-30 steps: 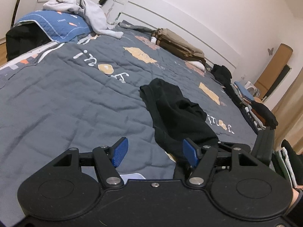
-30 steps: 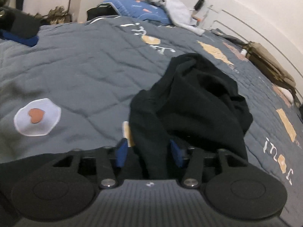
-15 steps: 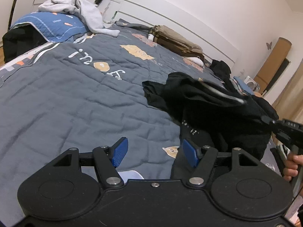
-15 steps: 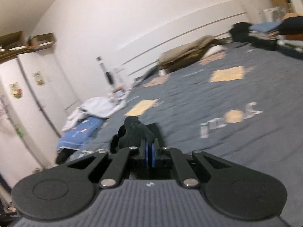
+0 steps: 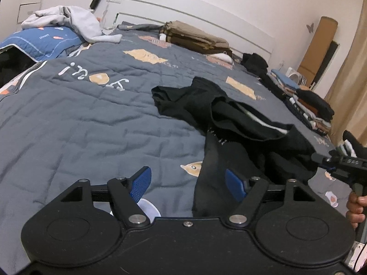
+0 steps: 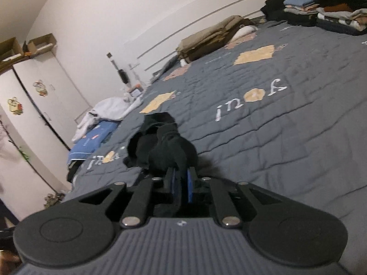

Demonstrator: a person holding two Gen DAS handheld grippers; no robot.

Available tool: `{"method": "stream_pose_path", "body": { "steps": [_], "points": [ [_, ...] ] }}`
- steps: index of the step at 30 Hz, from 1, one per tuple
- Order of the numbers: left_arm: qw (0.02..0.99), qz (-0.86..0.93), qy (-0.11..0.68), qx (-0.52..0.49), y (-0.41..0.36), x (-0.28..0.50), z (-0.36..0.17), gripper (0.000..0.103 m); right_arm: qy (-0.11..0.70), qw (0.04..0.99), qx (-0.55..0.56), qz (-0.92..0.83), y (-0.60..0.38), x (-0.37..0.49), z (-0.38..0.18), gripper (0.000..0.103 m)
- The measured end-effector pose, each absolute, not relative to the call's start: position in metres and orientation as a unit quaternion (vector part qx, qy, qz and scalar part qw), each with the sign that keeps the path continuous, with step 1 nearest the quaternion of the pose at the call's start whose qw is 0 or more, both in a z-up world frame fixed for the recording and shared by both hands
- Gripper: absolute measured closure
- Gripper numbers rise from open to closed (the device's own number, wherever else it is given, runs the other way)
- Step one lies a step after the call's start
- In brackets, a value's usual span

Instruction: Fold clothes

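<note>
A black garment [image 5: 229,114] lies bunched on the grey quilt [image 5: 91,119], with one end drawn off to the right. My right gripper [image 5: 321,158] holds that end. In the right wrist view its blue pads sit close together with black cloth [image 6: 165,151] pinched between them, and the jaws of the right gripper [image 6: 182,181] are opening. My left gripper [image 5: 188,183] hovers low over the near edge of the garment. Its jaws are opening wide, and a hanging fold of the cloth sits between them near the right pad, not squeezed.
Stacks of folded clothes [image 5: 307,110] line the bed's right side. A tan folded pile [image 5: 197,39] lies by the headboard. A pale hoodie [image 5: 68,18] rests on a blue pillow at the left. A hand [image 5: 355,208] grips the right tool. White wardrobe [image 6: 34,114] stands beyond the bed.
The right gripper closed on the black garment, rolled over, and carried its end up and to the right, stretching the once-flat strip. The left gripper's jaws spread a little wider.
</note>
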State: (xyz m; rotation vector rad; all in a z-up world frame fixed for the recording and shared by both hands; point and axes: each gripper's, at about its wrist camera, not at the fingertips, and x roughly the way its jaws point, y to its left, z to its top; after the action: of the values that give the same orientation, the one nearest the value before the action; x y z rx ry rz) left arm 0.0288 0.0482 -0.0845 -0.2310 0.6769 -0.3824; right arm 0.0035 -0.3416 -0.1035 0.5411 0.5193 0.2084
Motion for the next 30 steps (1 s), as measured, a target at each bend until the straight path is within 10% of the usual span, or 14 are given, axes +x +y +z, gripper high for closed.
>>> {"method": "stream_pose_path", "body": {
  "steps": [3,8,14,16,19,30],
  "points": [
    [0.918,-0.182,0.334,-0.111,0.046,0.032,-0.087,0.032,0.251,0.928,0.252,0.11,-0.331,0.0,-0.1,0.054],
    [0.916,-0.193,0.335,-0.107,0.041,0.032,-0.086,0.032,0.239,0.942,0.198,0.127,-0.308,-0.008,-0.095,0.034],
    [0.912,-0.215,0.343,-0.065,0.027,0.02,-0.089,0.032,0.276,0.937,0.173,0.122,-0.293,0.004,-0.115,0.031],
    [0.909,-0.225,0.348,-0.052,0.025,0.014,-0.087,0.032,0.286,0.934,0.179,0.12,-0.291,0.008,-0.122,0.04],
    [0.9,-0.247,0.359,0.005,0.018,-0.004,-0.082,0.032,0.299,0.933,0.174,0.1,-0.288,0.013,-0.13,0.096],
    [0.861,-0.34,0.361,0.112,0.02,-0.065,-0.086,0.027,0.18,0.953,0.245,0.01,-0.354,0.008,-0.089,0.101]
  ]
}}
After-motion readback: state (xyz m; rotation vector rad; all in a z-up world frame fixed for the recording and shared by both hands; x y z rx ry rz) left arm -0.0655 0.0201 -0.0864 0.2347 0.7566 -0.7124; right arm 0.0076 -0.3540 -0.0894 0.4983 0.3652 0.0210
